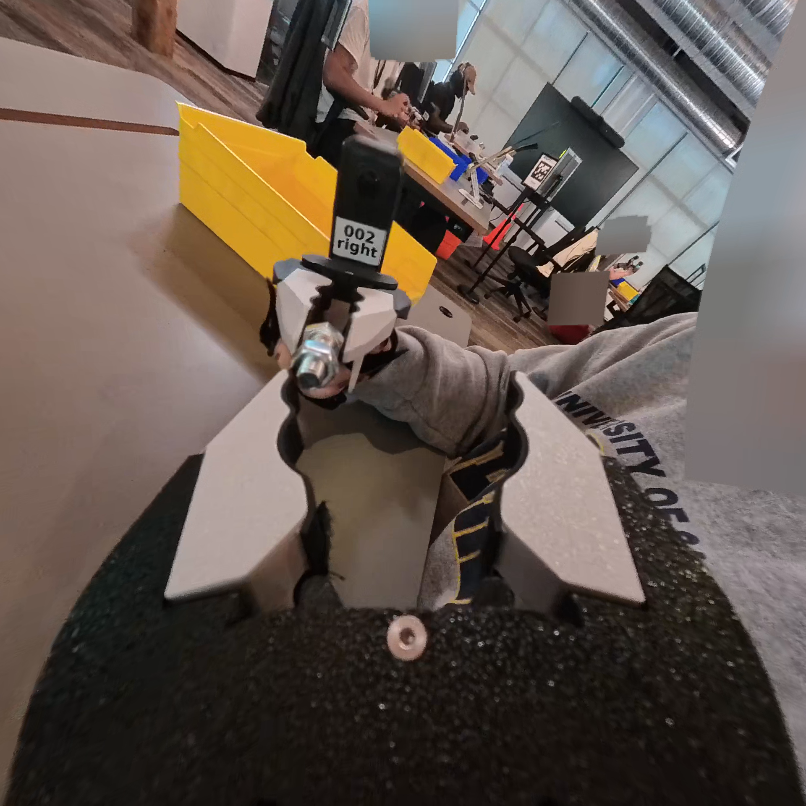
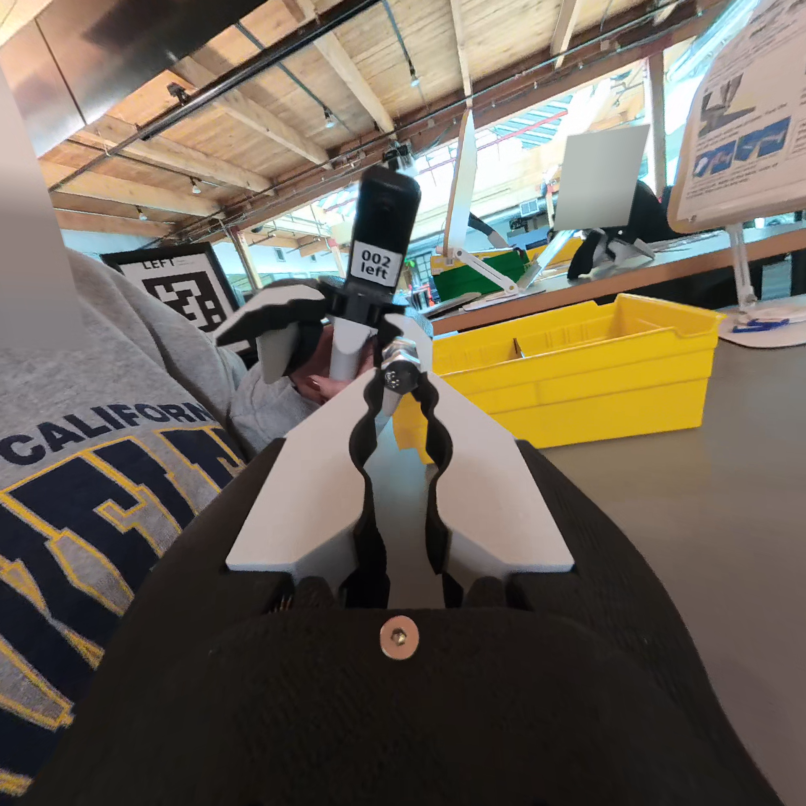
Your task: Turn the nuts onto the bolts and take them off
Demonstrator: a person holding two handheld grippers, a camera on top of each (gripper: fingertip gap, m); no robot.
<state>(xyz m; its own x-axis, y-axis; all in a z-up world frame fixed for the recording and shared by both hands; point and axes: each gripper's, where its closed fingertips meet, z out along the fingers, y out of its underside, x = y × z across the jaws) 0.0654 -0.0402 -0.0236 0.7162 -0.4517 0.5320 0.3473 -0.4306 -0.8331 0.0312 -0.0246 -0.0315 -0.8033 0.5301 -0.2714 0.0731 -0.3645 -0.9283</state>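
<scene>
My right gripper (image 2: 397, 386) is shut on the head of a silver bolt (image 2: 397, 376) and holds it in the air above the table. A silver nut (image 2: 394, 349) sits on the bolt's thread just beyond the tips. In the left wrist view the right gripper (image 1: 327, 344) faces me, with the bolt (image 1: 307, 375) and its nut (image 1: 322, 342) sticking out toward my left gripper (image 1: 401, 388). The left gripper is wide open and empty. The tip of its left finger (image 1: 244, 479) is close beside the bolt's end. In the right wrist view the left gripper (image 2: 344, 349) has one finger next to the nut.
A yellow bin (image 2: 567, 375) with a divider stands on the grey table (image 2: 698, 501); it also shows in the left wrist view (image 1: 257, 192). A person's grey sweatshirt (image 1: 436, 384) is close behind the grippers. Other work tables with people (image 1: 440, 192) lie beyond.
</scene>
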